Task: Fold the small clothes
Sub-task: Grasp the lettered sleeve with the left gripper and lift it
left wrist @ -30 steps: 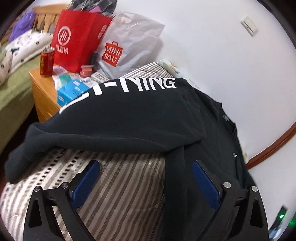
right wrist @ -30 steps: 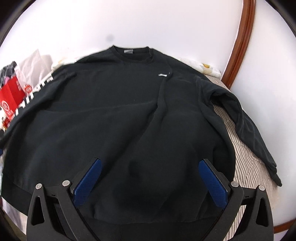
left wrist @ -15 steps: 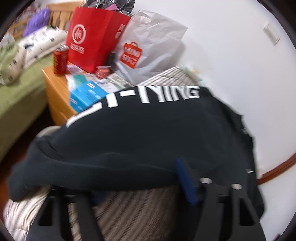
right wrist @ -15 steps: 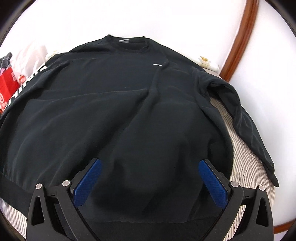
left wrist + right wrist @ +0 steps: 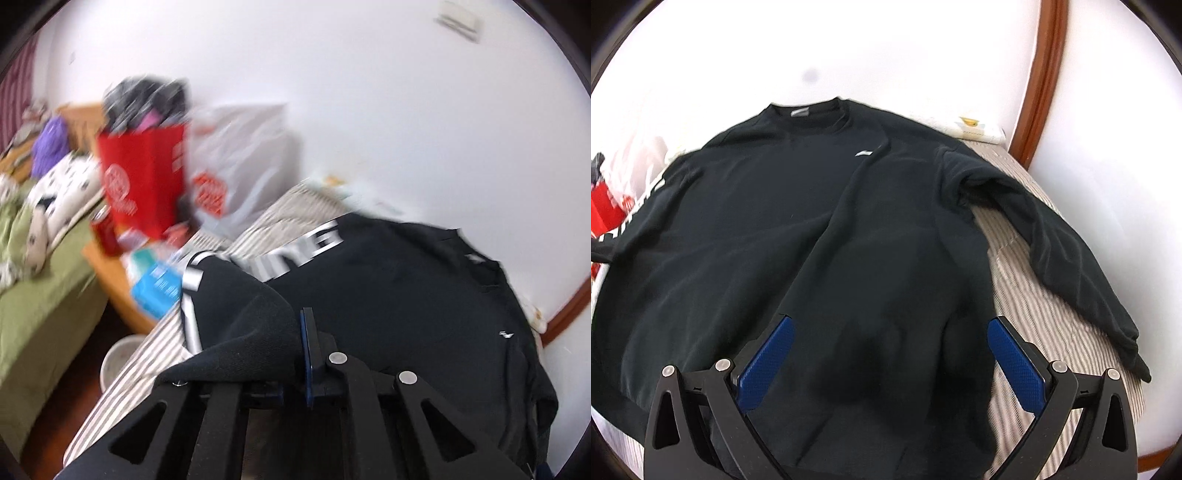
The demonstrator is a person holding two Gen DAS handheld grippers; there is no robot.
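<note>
A black sweatshirt [image 5: 798,221] lies spread front-up on a striped bed [image 5: 1041,295], collar at the far side by the wall. Its left sleeve [image 5: 251,314] carries white letters. My left gripper [image 5: 301,332] is shut on that sleeve's cuff end and holds it lifted and bent over toward the body [image 5: 406,295]. My right gripper [image 5: 890,354] is open and empty, hovering over the lower middle of the sweatshirt. The right sleeve [image 5: 1071,266] lies out flat toward the bed's right edge.
A wooden nightstand [image 5: 114,280] left of the bed holds a red bag [image 5: 144,184], a grey bag [image 5: 240,166], a red can and a blue box [image 5: 155,288]. A green bed [image 5: 40,295] lies further left. A white wall and wooden trim [image 5: 1041,74] lie behind.
My left gripper moved forward onto the lettered sleeve, shut on its cuff end and lifted it up toward the sweatshirt body. My right gripper stayed open and shifted slightly over the sweatshirt.
</note>
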